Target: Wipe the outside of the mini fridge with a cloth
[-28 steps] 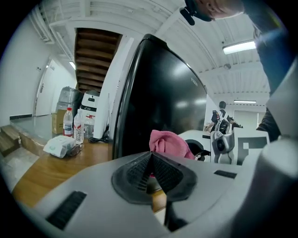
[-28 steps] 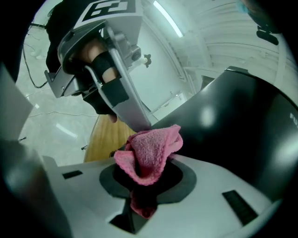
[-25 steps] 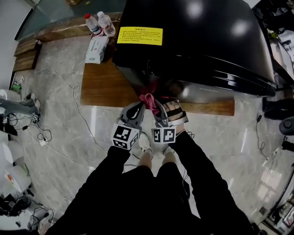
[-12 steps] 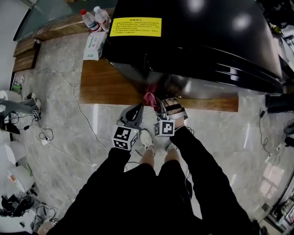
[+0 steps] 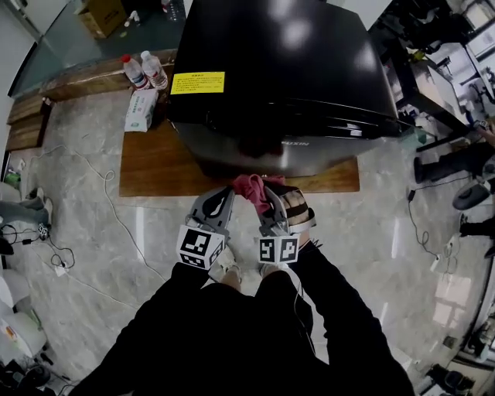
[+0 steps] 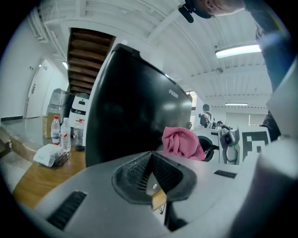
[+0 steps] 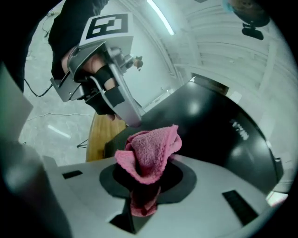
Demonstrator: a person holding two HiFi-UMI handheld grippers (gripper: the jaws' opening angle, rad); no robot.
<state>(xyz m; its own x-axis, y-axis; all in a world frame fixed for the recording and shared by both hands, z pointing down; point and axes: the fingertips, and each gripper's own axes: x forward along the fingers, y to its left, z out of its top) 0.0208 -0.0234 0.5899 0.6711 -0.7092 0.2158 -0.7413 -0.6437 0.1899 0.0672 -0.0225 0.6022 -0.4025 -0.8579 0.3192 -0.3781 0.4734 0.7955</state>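
The black mini fridge [image 5: 278, 69] stands on a low wooden table [image 5: 155, 166], its glossy front facing me. The pink cloth [image 5: 251, 188] is bunched in my right gripper [image 5: 267, 195], which is shut on it just before the fridge's lower front edge. In the right gripper view the cloth [image 7: 149, 151] sticks up from between the jaws, with the fridge [image 7: 219, 125] behind. My left gripper [image 5: 229, 191] hovers just to the left of the cloth. Its jaws [image 6: 151, 155] are shut together on nothing, and they point at the fridge [image 6: 135, 111] and the cloth [image 6: 181, 142].
Two water bottles [image 5: 143, 69] and a tissue pack [image 5: 141, 110] sit on the table's left end beside the fridge. The fridge top carries a yellow label [image 5: 197, 83]. Cables [image 5: 93, 178] trail over the marble floor at left. A cardboard box [image 5: 100, 15] stands behind.
The head view has pulled back, so the fridge looks smaller and farther. Both grippers and the cloth stay together near the fridge's lower front edge; the left gripper has closed in towards the cloth.
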